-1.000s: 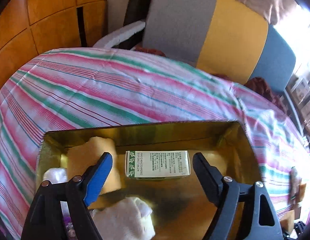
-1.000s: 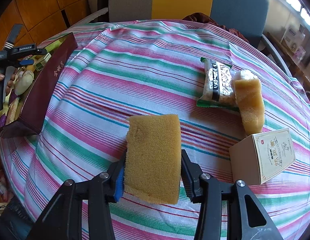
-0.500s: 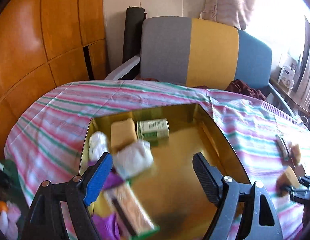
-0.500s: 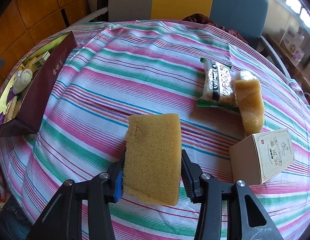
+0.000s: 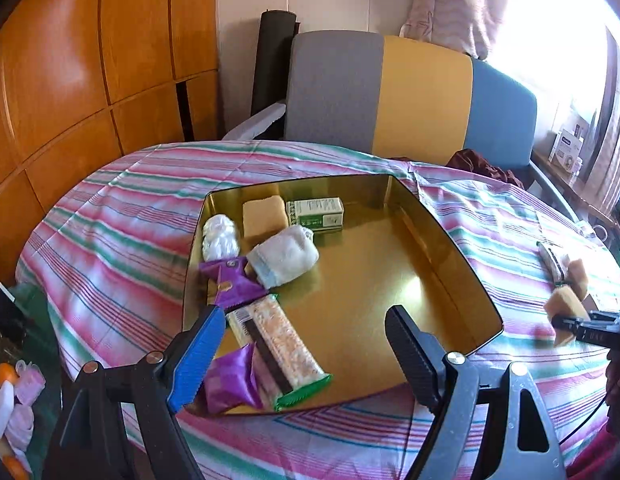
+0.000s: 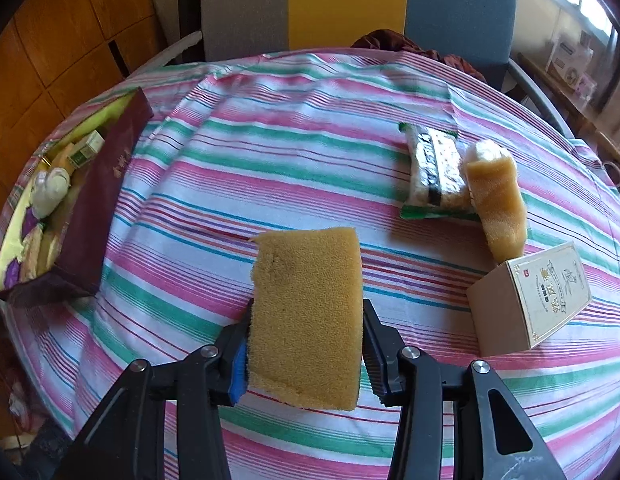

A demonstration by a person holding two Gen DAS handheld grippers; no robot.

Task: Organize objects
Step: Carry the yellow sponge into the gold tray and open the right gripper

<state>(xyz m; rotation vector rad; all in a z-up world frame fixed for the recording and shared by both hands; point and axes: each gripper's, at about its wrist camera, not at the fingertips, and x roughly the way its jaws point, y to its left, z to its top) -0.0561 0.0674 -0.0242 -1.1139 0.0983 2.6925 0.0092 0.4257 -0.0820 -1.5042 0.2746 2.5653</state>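
Observation:
My right gripper (image 6: 305, 344) is shut on a yellow sponge (image 6: 307, 312), held above the striped tablecloth (image 6: 293, 152). The gold-lined box (image 5: 442, 240) stands on the table in the left wrist view; it holds a sponge (image 5: 263, 216), a green carton (image 5: 316, 212), a white cloth roll (image 5: 283, 256), a white bundle (image 5: 221, 236), purple wrappers (image 5: 233, 288) and a snack bar (image 5: 279, 348). My left gripper (image 5: 303, 344) hangs open and empty over the box's near edge. The same box (image 6: 105, 200) shows its maroon wall at the left of the right wrist view.
A green snack packet (image 6: 434, 172), a rolled sponge (image 6: 496, 204) and a beige carton (image 6: 530, 300) lie on the cloth at the right. A grey, yellow and blue chair (image 5: 410, 96) stands behind the table. Wooden panels (image 5: 69, 80) line the left wall.
My left gripper has pulled back and up from the box, so the whole box now shows. My right gripper has kept still with the sponge.

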